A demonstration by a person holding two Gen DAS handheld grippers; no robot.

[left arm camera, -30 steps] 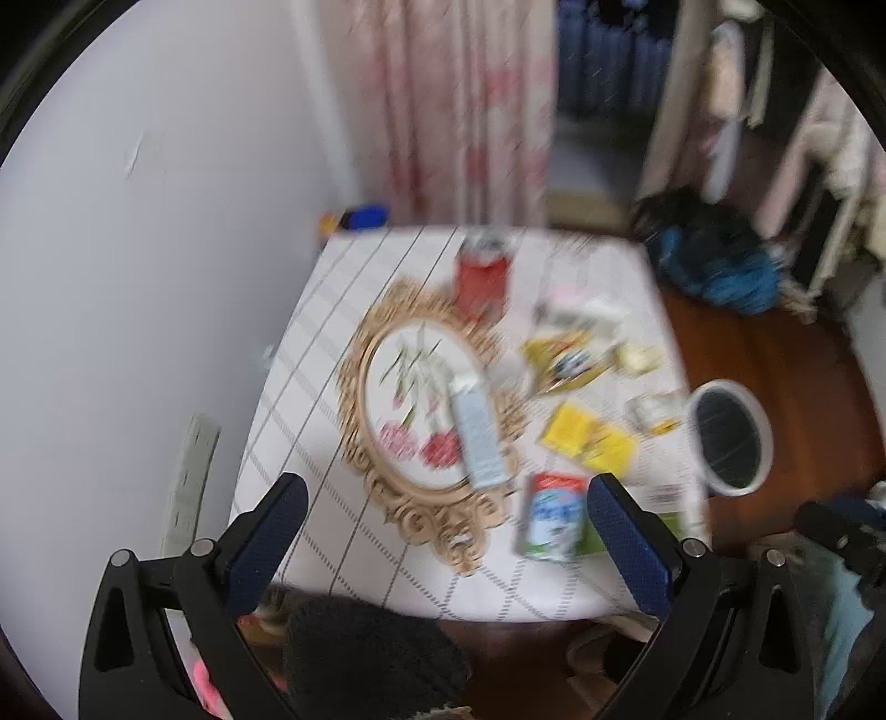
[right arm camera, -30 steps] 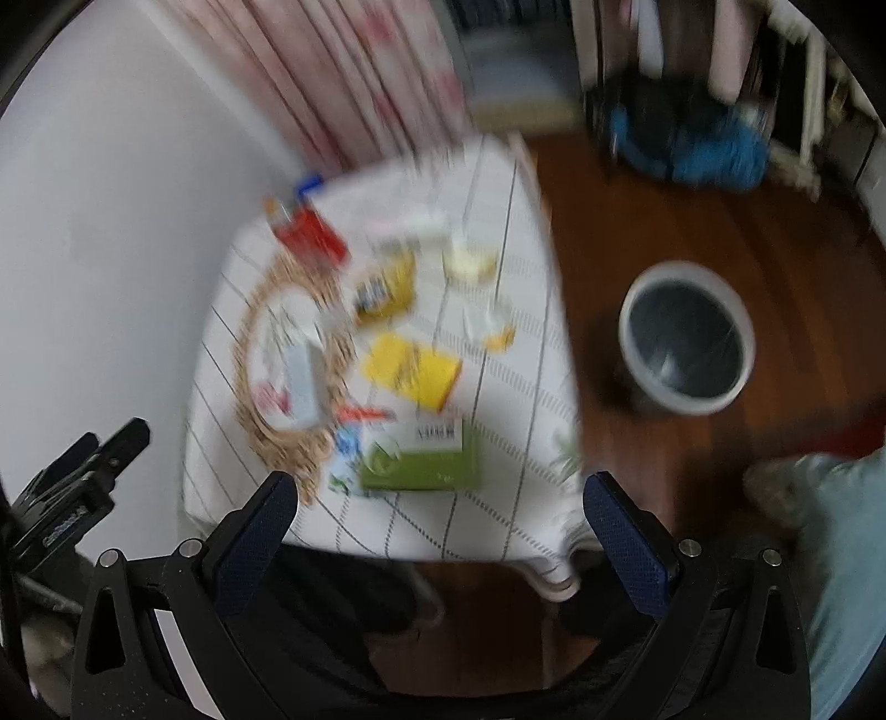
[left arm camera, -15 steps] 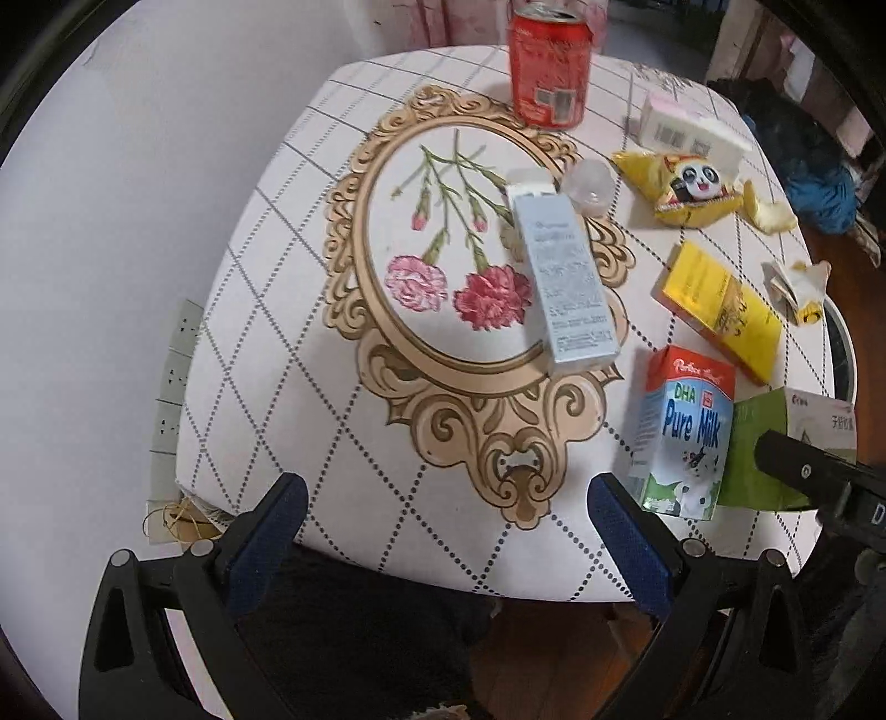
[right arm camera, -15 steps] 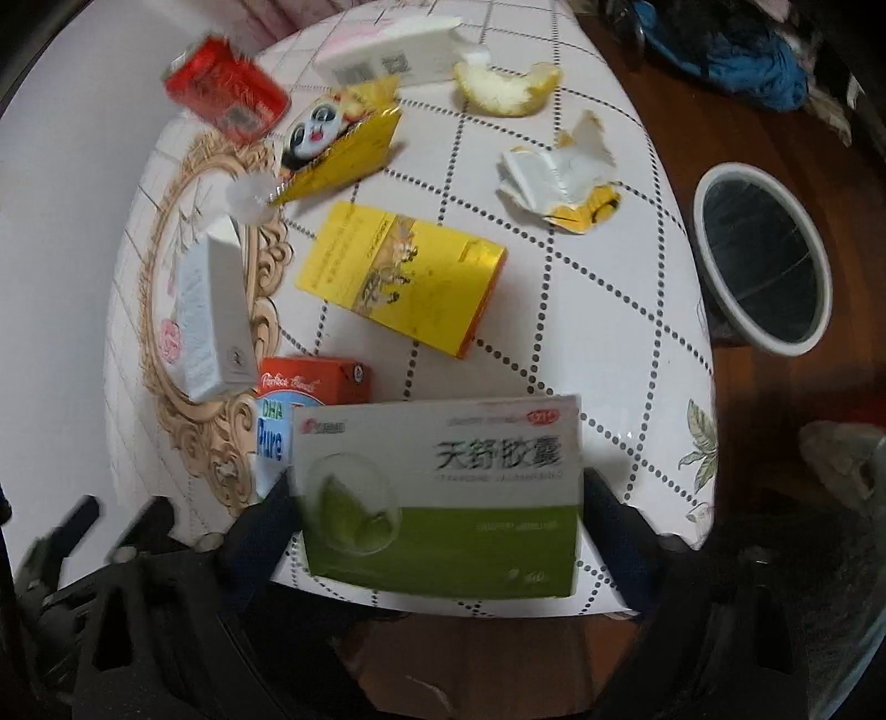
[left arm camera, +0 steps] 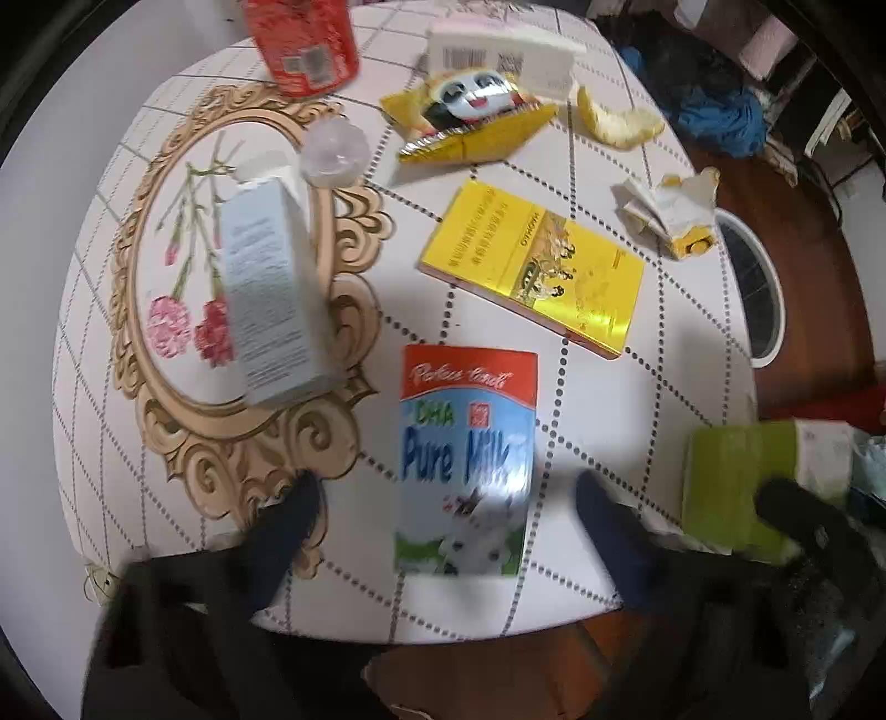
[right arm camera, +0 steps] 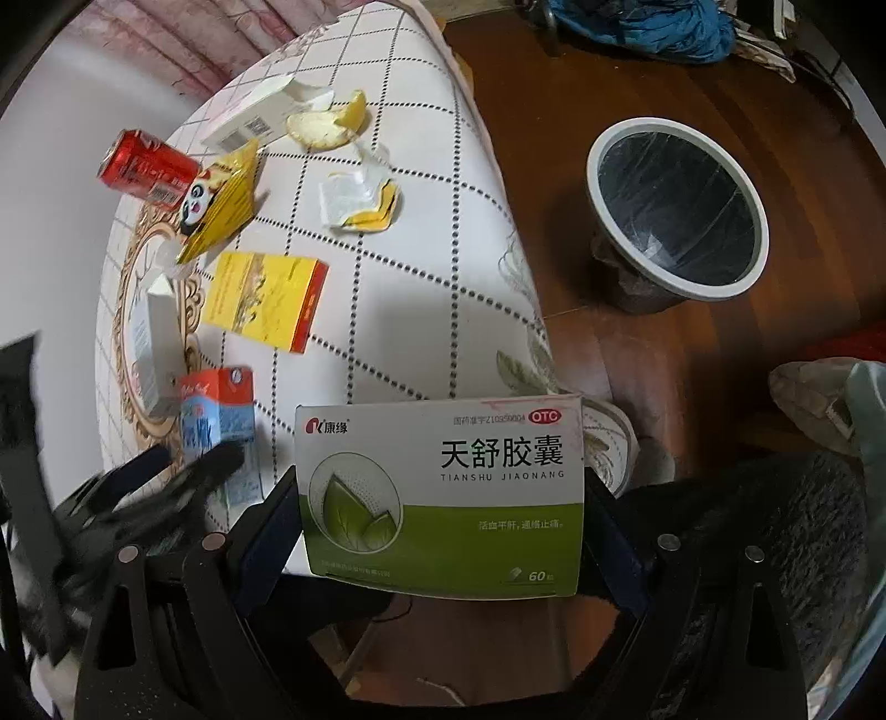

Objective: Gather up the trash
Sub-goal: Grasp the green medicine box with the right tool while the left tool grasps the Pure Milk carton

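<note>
Green-and-white medicine box sits clamped between the right gripper fingers, broad face to the camera, long axis running across from pad to pad, held off the near table edge. Left gripper has its fingers spread wide and empty, low at the near edge of the table, straddling the near end of the milk carton. Carton lies flat, long axis pointing straight away from the fingers, so the pads already line up on its two long sides; my read is a short push forward and a close would take it. Left is clearly the nearer hand for it. Beyond the carton: pale blue-grey box on the oval flower print to the left, yellow box to the right, angled. Further out, clear plastic cap, panda snack wrapper, torn wrapper near the right edge, peel piece, white barcode box and red can at the far side. Trash bin stands on the wood floor beside the table, to the right of and beyond the held box, well apart from it; looks empty with a liner. Likely step in hand: right carries the box over to the bin, most trash not yet collected.
</note>
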